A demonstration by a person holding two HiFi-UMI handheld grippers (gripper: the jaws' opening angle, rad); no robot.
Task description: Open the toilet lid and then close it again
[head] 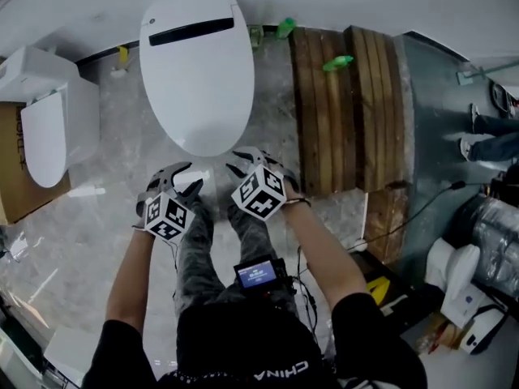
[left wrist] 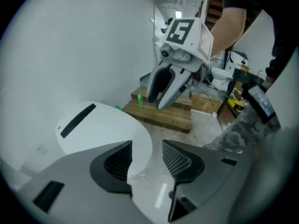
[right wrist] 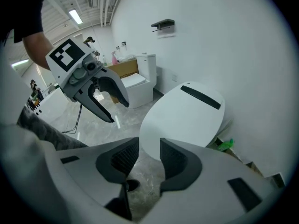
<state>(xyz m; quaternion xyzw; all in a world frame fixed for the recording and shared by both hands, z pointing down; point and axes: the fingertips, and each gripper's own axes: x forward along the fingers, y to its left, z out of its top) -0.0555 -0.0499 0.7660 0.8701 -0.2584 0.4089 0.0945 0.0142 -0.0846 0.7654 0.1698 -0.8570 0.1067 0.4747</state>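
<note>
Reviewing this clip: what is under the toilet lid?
Nothing beneath it shows. The lid lies flat and shut, so the seat and bowl are fully covered. Only its white top, with a black strip near the wall, and the floor around it can be seen.

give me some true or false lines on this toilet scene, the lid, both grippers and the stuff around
1. The toilet lid is down. True.
2. The left gripper is clamped on the lid's front edge. False: its jaws stand apart with nothing between the pads.
3. Wooden pallets lie to the right of the toilet in the head view. True.
4. The right gripper holds a green bottle. False: its jaws are apart and empty, and the green bottle sits on the pallets.
5. This is the only toilet in sight. False: a second toilet stands at the left, beside a cardboard box.
</note>
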